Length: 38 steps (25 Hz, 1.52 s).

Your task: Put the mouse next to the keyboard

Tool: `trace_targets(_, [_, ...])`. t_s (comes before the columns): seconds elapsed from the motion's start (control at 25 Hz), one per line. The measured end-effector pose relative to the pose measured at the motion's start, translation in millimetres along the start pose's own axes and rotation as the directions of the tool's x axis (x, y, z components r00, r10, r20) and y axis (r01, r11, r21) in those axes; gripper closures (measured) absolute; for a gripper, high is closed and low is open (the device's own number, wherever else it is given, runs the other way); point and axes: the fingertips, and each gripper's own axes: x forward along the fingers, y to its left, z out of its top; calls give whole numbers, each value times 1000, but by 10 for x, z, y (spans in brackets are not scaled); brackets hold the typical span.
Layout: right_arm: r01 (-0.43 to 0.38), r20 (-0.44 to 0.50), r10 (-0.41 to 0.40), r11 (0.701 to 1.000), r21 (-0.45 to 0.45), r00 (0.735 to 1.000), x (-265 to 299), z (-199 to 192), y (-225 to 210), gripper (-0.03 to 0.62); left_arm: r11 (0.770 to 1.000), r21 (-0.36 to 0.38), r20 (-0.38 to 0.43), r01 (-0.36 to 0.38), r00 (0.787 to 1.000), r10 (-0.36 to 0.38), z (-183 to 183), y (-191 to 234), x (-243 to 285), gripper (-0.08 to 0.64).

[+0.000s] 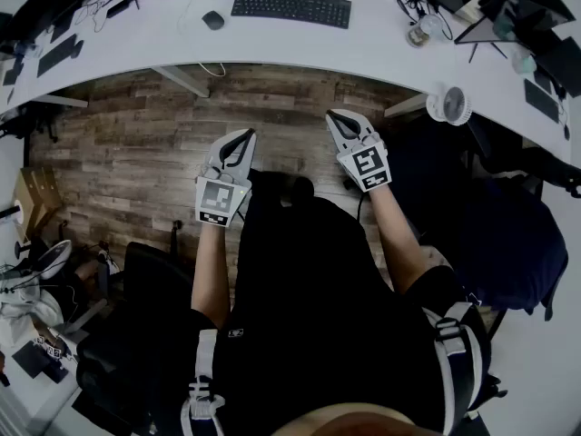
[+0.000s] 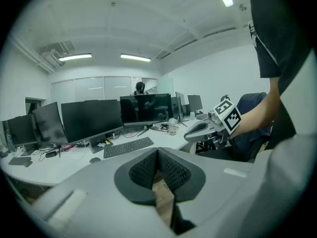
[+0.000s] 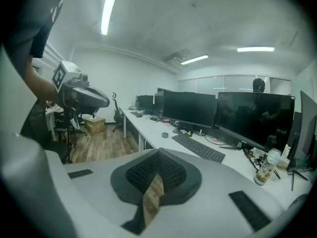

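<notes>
A dark mouse (image 1: 212,20) lies on the white desk (image 1: 381,48), a short way left of the black keyboard (image 1: 290,6). Both grippers hang over the wooden floor, well short of the desk. My left gripper (image 1: 245,137) is shut with nothing in it, and so is my right gripper (image 1: 337,117). In the left gripper view the keyboard (image 2: 128,147) and mouse (image 2: 95,159) lie far ahead, past the shut left gripper (image 2: 158,152). The right gripper view shows the keyboard (image 3: 198,147) and mouse (image 3: 164,135) beyond the shut right gripper (image 3: 158,152).
A row of dark monitors (image 2: 99,118) stands behind the keyboard. A bottle (image 1: 425,28) and cables sit at the desk's right. A white fan (image 1: 449,105) is on the desk edge, a dark office chair (image 1: 508,243) to my right, boxes and shoes (image 1: 36,262) at left.
</notes>
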Motion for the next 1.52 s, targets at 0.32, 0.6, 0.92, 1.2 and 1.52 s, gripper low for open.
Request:
trace_targets(0.32, [-19,44,19,1000,1,999,4,117,91,591,1000,-8,-6,-18,1000,18,-47,27,-114,558])
trace_targets(0.6, [-27,68,28,999,-19,997,-5,215,145,591,999,-17,24,-39,999,39,2,50,-173,558])
trace_targets(0.92, [-22,117,26,999,-35,993,-15,360,172,488,996,-49,48,-73,996,76,-39,84,-308,500])
trace_targets(1.2, [-27,140,31,999,-27,990,-1,413,234,370,995,-46,49,-86,995,88,-39,125,-384,409])
trace_targets(1.52, [-41,127,46,998,-39,991,19,383,275,257,995,-54,57,-82,995,85,-63,129,-351,355])
